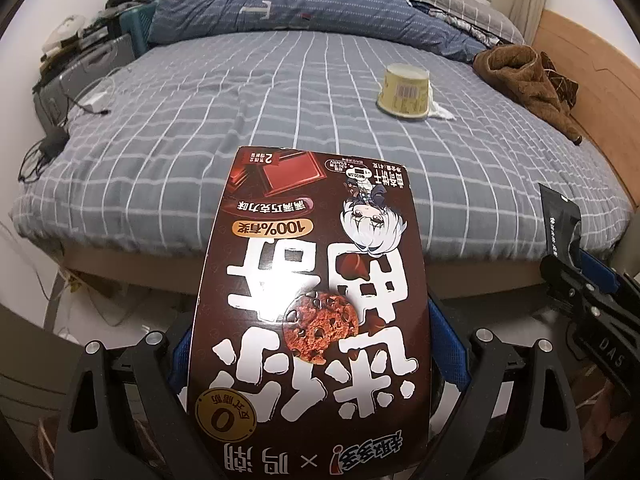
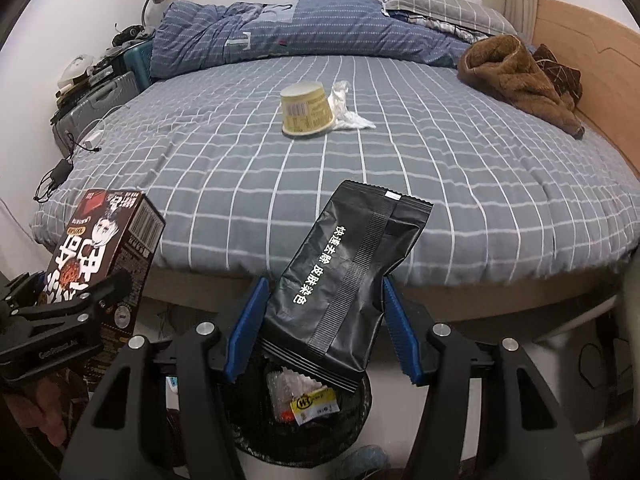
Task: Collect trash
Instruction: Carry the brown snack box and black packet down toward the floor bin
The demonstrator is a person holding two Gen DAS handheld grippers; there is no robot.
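Right gripper (image 2: pixel 320 320) clamped on black sachet (image 2: pixel 344 280), directly over bin (image 2: pixel 352 432) at 6 o'clock; left gripper (image 1: pixel 308 360) clamps cookie box (image 1: pixel 308 300); cup (image 2: pixel 307 110) on bed at 12; risk: box, wide of the bin, released early, lands on floor.

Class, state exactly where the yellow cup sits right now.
In both wrist views the yellow cup sits upside down mid-bed, touching crumpled white paper on its right.
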